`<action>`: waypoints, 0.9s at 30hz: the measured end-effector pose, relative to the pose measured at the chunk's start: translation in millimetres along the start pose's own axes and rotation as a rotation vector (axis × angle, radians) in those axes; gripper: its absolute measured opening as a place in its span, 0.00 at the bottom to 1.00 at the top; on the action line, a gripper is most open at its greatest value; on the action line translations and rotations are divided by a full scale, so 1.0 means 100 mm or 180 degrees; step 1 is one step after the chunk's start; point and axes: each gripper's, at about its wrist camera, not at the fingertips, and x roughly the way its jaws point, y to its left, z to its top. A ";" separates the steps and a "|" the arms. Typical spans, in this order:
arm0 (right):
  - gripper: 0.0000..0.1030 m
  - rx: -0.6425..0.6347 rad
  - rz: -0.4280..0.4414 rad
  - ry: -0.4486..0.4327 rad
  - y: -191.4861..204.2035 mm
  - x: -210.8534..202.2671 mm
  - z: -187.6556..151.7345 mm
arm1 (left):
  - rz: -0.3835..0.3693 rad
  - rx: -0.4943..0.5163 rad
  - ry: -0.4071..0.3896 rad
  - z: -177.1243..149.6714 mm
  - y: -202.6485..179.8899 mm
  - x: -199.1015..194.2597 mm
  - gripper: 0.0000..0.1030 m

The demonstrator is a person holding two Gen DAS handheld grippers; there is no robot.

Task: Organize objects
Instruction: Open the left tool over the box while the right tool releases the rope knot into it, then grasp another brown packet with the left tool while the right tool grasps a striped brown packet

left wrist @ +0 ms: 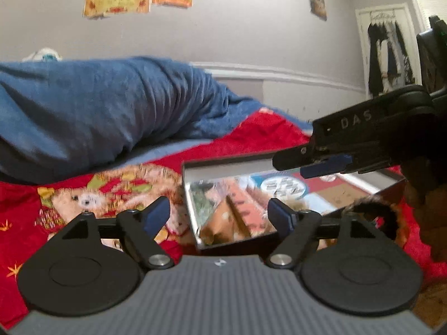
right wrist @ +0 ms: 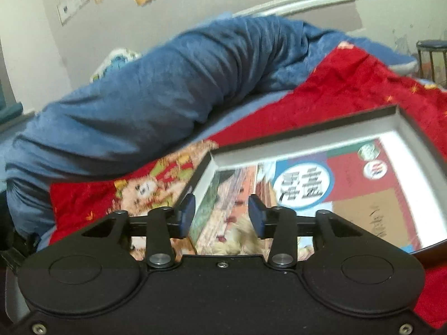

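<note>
A shallow dark box (left wrist: 223, 164) with pale inner walls lies on the red bedspread (left wrist: 265, 131) and holds a colourful book (left wrist: 237, 203) with Chinese characters on its cover. In the right wrist view the box (right wrist: 307, 136) and the book (right wrist: 321, 184) fill the centre and right. My left gripper (left wrist: 219, 216) is open and empty, its jaws on either side of the box's near left corner. My right gripper (right wrist: 220, 215) is open and empty at the box's near left edge. It also shows in the left wrist view (left wrist: 296, 164), above the box's far right side.
A rolled blue blanket (left wrist: 106, 106) lies across the back of the bed. The bedspread has a teddy-bear print (left wrist: 83, 201). A brown furry thing (left wrist: 377, 212) sits by the box's right edge. Clothes hang on a door (left wrist: 388, 55). A stool (right wrist: 431, 53) stands far right.
</note>
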 end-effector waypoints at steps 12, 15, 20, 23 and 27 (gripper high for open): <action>0.52 -0.0097 -0.0282 0.0008 0.00 -0.71 -0.06 | -0.0428 0.0413 -0.0431 0.02 -0.37 -0.38 0.88; 0.52 -0.0084 -0.0388 0.0131 -0.04 -0.80 -0.16 | -0.0538 0.0405 -0.0365 0.00 -0.40 -0.37 0.88; 0.51 0.0091 -0.0725 0.0272 -0.28 -0.98 -0.29 | -0.0491 0.0359 -0.0136 -0.01 -0.39 -0.26 0.88; 0.50 0.0177 -0.0861 0.0389 -0.43 -1.04 -0.33 | -0.0580 0.0295 0.0059 -0.03 -0.37 -0.17 0.85; 0.50 0.0311 -0.0776 0.0577 -0.55 -0.99 -0.42 | -0.0822 0.0277 0.0290 -0.06 -0.36 -0.08 0.83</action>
